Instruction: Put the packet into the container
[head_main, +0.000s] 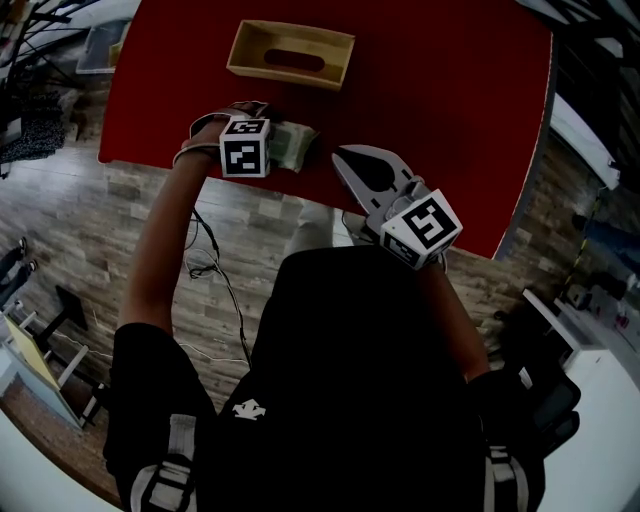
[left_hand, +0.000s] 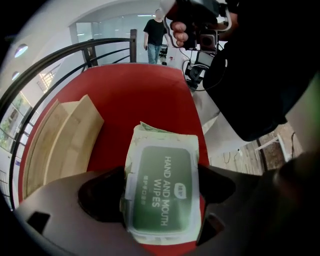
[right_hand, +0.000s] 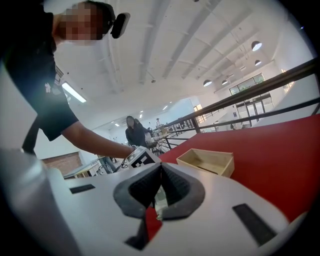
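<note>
1. Your left claw points steeply down at the red table. Its jaws are spread wide.
2. The packet lies flat on the table right between those jaws, one jaw along each long side. It is a soft pack of wipes whose green lid reads "HAND AND MOUTH WIPES". The jaws flank it without squeezing it, so your left claw is open around the packet, not gripping it.
3. The wooden box stands on the table past the left claw, farther from you than the packet and clear of it. In the left gripper view it sits off the left jaw's side, with bare red table between it and the packet.
4. Your right claw is closed. Its dark pads meet at the tips with nothing caught between them.
5. The right claw is held roughly level, beside the left claw and nearer to you. Its tips reach just over the table's near edge.
6. Seen from the right claw, the wooden box is ahead and a little to the right. The left claw's marker cube and your left arm are ahead to the left.
7. Beyond the left claw, past the far end of the table, a person stands near a dark railing.
</note>
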